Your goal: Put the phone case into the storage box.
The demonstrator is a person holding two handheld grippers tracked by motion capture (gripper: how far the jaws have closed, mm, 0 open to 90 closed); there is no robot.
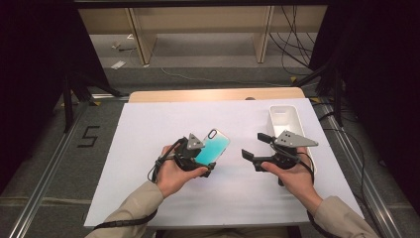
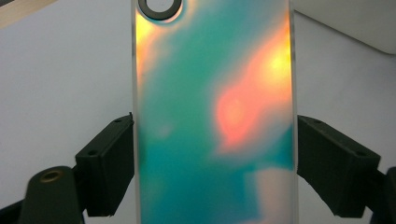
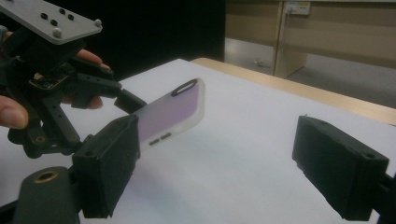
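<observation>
Pinching the phone case [image 1: 214, 148] by its two long edges, my left gripper [image 1: 198, 157] holds it up off the white table [image 1: 148, 188] so I can work on it. My right gripper [image 1: 257, 148] waits beside it, spread wide and empty. From the right gripper view the case looks purple, while the left gripper view shows shiny green and orange.

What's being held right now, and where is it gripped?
The left gripper holds the iridescent phone case by its two long side edges, near the end away from the camera hole. The right gripper stands open, holding nothing.
</observation>
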